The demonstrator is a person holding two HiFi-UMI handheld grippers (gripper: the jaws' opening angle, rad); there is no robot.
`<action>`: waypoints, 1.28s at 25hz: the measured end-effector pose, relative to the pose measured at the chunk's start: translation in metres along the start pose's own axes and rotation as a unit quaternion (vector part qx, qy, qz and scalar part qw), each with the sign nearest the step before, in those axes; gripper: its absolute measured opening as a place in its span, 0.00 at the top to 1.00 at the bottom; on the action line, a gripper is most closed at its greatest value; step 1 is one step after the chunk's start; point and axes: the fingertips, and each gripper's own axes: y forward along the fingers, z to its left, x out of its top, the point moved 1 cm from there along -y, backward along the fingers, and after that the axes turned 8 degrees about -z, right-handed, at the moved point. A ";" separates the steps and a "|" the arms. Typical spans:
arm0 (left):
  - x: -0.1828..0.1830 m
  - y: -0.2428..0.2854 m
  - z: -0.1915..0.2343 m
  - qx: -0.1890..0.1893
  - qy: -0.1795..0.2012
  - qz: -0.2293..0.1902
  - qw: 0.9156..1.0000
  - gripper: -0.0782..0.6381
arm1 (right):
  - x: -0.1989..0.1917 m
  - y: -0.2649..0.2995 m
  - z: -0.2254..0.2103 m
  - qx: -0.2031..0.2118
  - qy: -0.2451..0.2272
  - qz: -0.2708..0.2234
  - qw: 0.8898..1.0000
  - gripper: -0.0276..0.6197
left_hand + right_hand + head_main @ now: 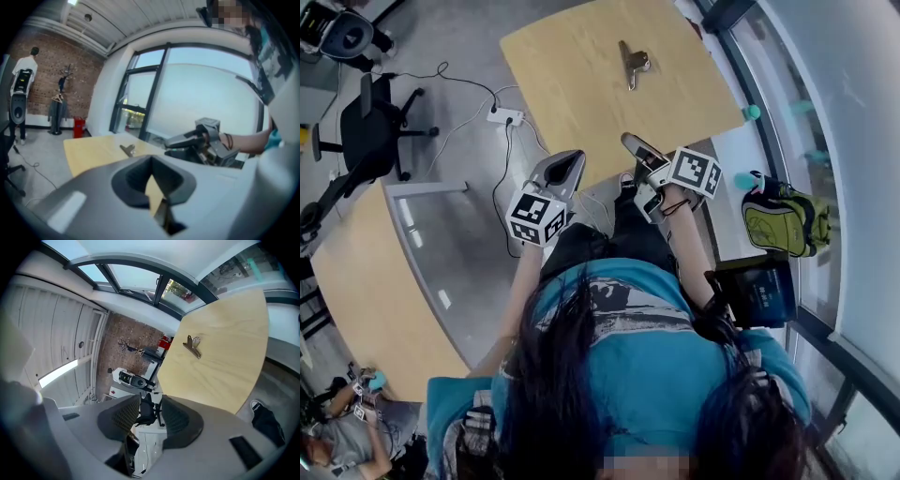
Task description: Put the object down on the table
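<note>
A metal clip lies by itself on the light wooden table, toward its far side. The clip also shows in the left gripper view, and the clip in the right gripper view. Neither gripper touches it. My left gripper hovers off the table's near edge, jaws a little apart with nothing between them. My right gripper is held just over the near edge, also open and empty. From the left gripper, the right gripper appears to the right of the table.
A green backpack and a dark box sit on the floor at the right by the window. A power strip with cables and an office chair lie to the left. A second table stands at lower left.
</note>
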 end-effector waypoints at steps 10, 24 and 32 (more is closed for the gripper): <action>-0.016 -0.083 -0.052 -0.052 0.007 -0.008 0.999 0.89 | -0.102 -0.065 0.035 0.011 0.013 -0.036 0.999 0.72; -0.040 -0.116 -0.112 -0.092 -0.002 0.009 0.996 0.89 | -0.154 -0.147 0.027 -0.027 0.022 -0.066 0.997 0.79; -0.053 -0.109 -0.140 -0.111 -0.005 0.023 0.994 0.89 | -0.165 -0.182 0.010 -0.050 0.032 -0.078 0.995 0.82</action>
